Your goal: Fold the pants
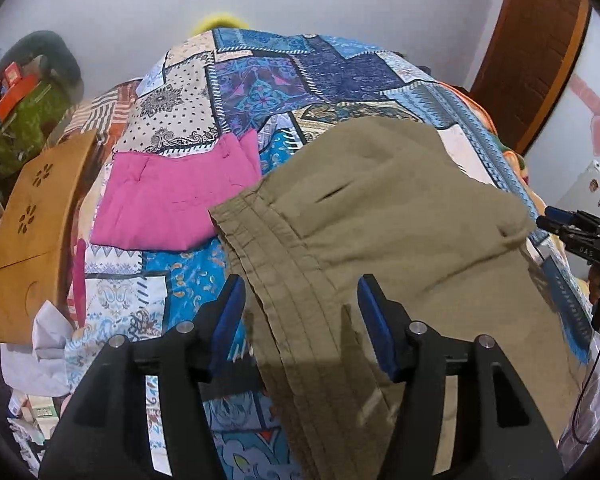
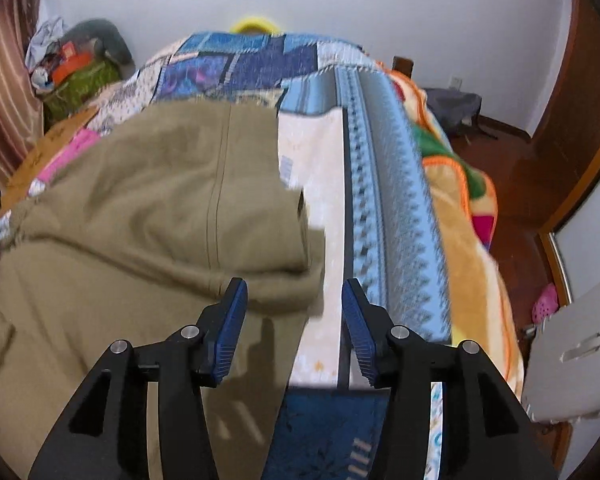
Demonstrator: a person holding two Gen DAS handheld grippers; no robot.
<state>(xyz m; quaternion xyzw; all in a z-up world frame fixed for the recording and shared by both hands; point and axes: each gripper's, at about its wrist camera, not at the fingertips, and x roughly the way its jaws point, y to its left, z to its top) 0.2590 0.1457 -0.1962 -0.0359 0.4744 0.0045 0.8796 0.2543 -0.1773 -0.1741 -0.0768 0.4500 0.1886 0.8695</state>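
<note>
While I watched both wrist feeds, the khaki pants [image 1: 400,216] lay spread on the bed, on top of the blue patchwork bedsheet [image 1: 260,80], with one part doubled back over the rest so that a soft rounded fold showed at their right edge in the right wrist view. My left gripper [image 1: 300,320] hung above the ribbed waistband [image 1: 268,264] with its jaws partly apart; the blue pads [image 1: 230,316] stood on either side of the band without pressing it, so it held nothing. My right gripper [image 2: 294,316] was also partly open and empty — its left pad hovered over the folded edge of the pants, its right pad over the cream and grey-blue border of the sheet. That view was blurred, so I could not tell how close the pads were to the cloth.

Just beside the pants, on their left in the left wrist view, sat a folded pink garment [image 1: 172,204], its corner touching or slipping under the waistband — which of the two I could not tell. Farther left stood a brown board with flower-shaped cutouts [image 1: 32,240]. An orange-edged blanket [image 2: 468,208] hung off the bed's right side above a red-brown floor [image 2: 512,168].
</note>
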